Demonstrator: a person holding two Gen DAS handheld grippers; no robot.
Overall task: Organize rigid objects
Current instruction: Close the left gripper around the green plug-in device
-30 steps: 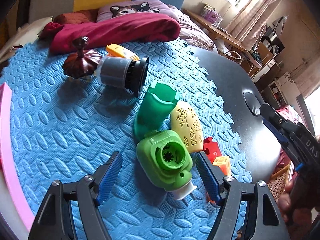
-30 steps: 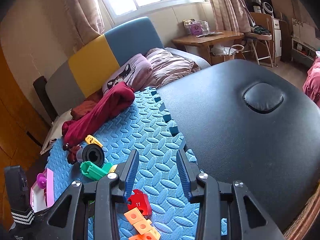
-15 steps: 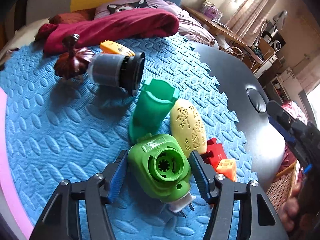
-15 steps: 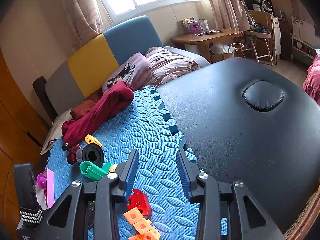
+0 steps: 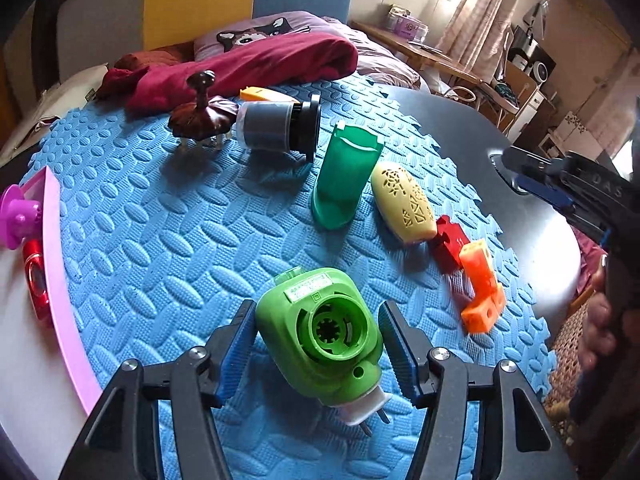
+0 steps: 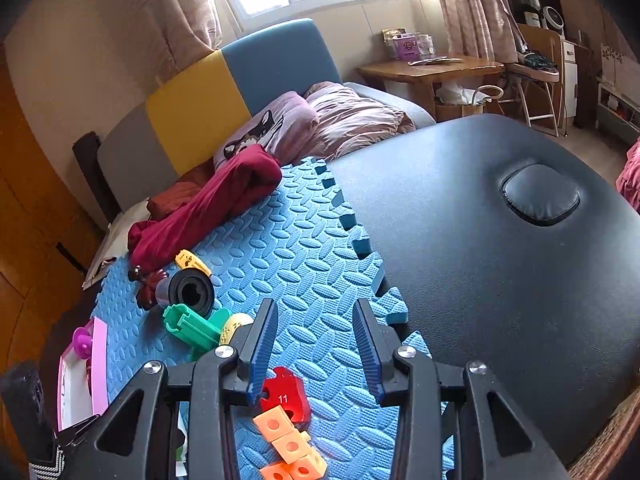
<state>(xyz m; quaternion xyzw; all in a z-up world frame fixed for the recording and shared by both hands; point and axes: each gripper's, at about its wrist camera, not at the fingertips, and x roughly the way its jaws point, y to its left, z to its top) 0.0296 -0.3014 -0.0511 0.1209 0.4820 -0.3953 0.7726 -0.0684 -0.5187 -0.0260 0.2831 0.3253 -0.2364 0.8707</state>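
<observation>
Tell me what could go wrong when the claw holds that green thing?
1. The left gripper pinches the rounded green plug-in device by its smooth sides, so it may twist or slip out.
2. Its metal prongs point down toward the blue foam mat and could catch on the bumps.
3. Moving toward the pink tray, it could bump the purple toy already sitting there.

A: What hides behind the grey cylinder (image 5: 276,130)?
B: Most of a yellow-orange piece (image 5: 256,93).
A: And the orange blocks (image 6: 292,450)?
B: The bottom edge of the right wrist view cuts them; the right gripper's left finger (image 6: 262,346) covers the red block's (image 6: 286,396) corner.
</observation>
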